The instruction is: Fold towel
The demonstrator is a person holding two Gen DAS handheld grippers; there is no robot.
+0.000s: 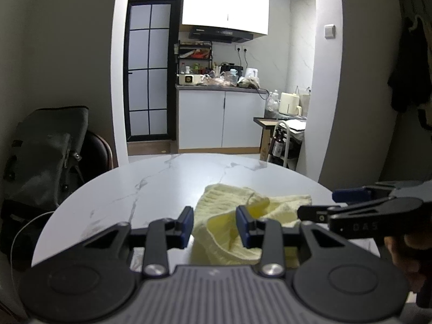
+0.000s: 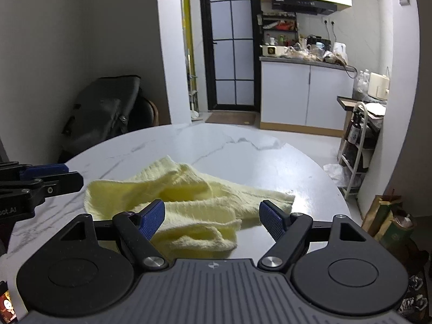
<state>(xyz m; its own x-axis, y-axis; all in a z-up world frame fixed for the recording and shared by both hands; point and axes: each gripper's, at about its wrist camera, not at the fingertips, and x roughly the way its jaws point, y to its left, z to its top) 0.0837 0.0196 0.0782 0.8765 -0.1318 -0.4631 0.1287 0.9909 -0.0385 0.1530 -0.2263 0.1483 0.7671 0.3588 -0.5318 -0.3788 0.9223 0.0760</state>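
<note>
A pale yellow towel lies crumpled in a loose heap on the round white marble table. My left gripper hovers open just above the towel's near left part, its blue pads apart with cloth showing between them but not pinched. My right gripper is open wide over the towel's near edge, nothing held. Each gripper shows in the other's view: the right gripper comes in from the right edge, the left gripper from the left edge.
A dark bag rests on a chair behind the table at left. Beyond the table are a kitchen counter, a black-framed glass door, and a wire rack at right. Bags stand on the floor at right.
</note>
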